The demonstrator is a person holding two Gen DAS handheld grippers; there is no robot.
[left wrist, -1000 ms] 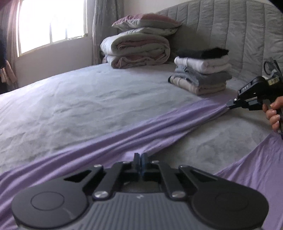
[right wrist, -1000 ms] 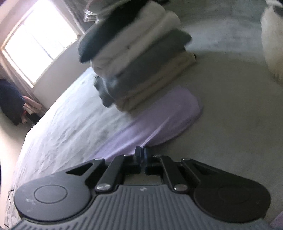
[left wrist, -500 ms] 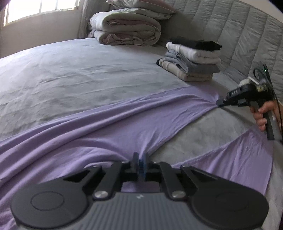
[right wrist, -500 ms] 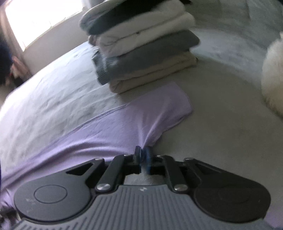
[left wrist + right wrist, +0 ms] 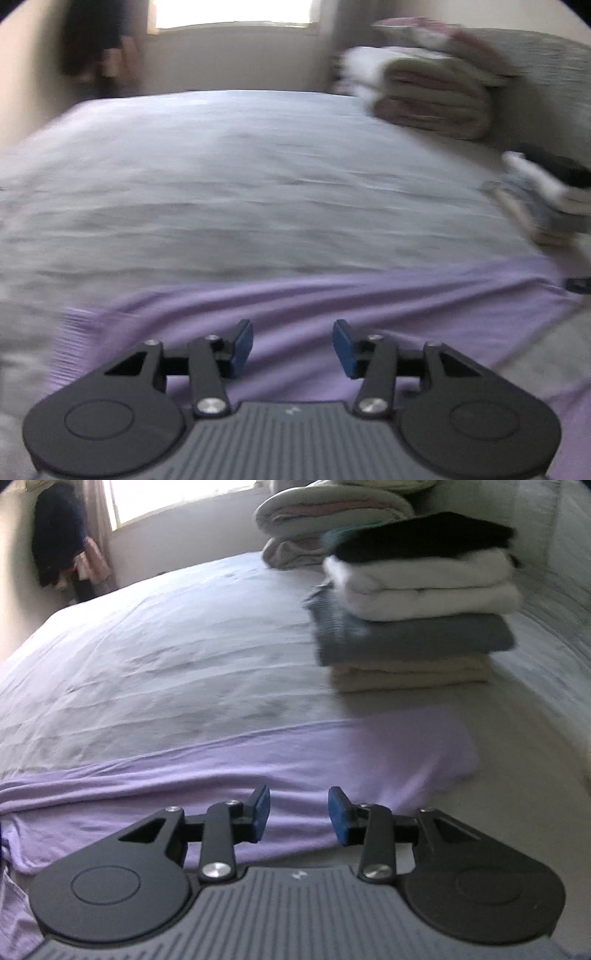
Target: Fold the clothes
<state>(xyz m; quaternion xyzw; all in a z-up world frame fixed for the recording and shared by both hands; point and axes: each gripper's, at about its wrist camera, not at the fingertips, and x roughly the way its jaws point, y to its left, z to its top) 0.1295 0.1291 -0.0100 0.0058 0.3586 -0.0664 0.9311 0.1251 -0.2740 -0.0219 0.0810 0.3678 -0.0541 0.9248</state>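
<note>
Both tools (image 5: 293, 345) (image 5: 299, 814) seemingly clear of purple garment (image 5: 332, 760)

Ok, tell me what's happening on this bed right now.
A person with a gripper in each hand is folding a purple garment spread on the grey bed. The left gripper and right gripper have just been opening, nothing between their jaws, so the garment lies released. A stack of folded clothes sits beyond it.

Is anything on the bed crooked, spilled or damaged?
Nothing is spilled or damaged. Only the purple garment lies wrinkled, not yet flat. The stack of folded clothes stands tidy.
</note>
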